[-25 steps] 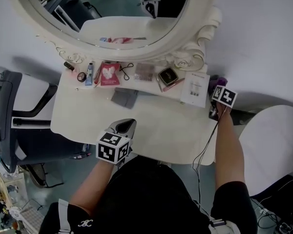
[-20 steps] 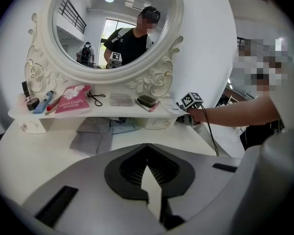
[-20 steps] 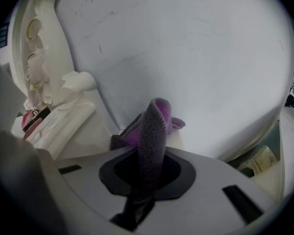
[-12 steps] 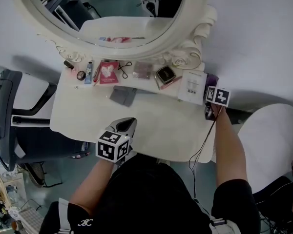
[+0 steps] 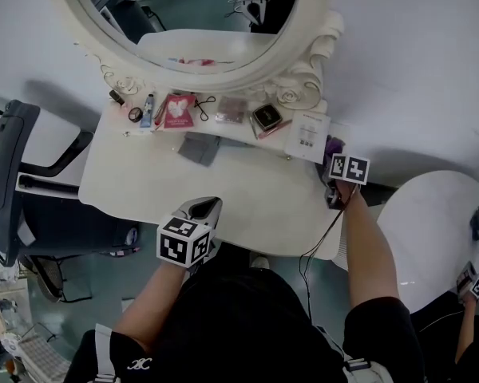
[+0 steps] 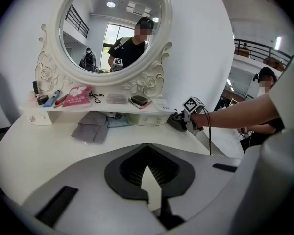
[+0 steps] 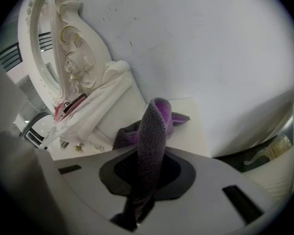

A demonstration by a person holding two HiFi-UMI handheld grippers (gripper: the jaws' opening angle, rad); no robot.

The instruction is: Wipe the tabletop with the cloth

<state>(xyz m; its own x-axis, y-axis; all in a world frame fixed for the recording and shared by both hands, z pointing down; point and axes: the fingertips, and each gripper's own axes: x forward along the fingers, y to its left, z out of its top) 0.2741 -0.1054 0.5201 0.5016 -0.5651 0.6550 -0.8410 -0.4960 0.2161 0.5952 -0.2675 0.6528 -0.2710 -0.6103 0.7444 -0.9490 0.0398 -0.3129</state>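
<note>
**Right now: purple cloth pinched at the desk's far right corner**

Over at the far right corner of the white desk (image 5: 247,206), the right gripper (image 7: 134,207) has its jaws clamped on a purple cloth (image 7: 154,131). The cloth rises in a fold out of the jaws, and its free end lies on the desk top close to the wall. The left gripper (image 5: 201,207) hangs over the near edge of the desk, left of centre, with its jaws pressed together and nothing between them. A grey folded fabric (image 5: 199,148) lies on the desk in front of the raised shelf. That shelf sits under the oval mirror (image 5: 199,6) and carries a red packet (image 5: 178,110), a white card (image 5: 307,136) and other small cosmetics. A dark chair (image 5: 16,174) stands to the left of the desk.
</note>
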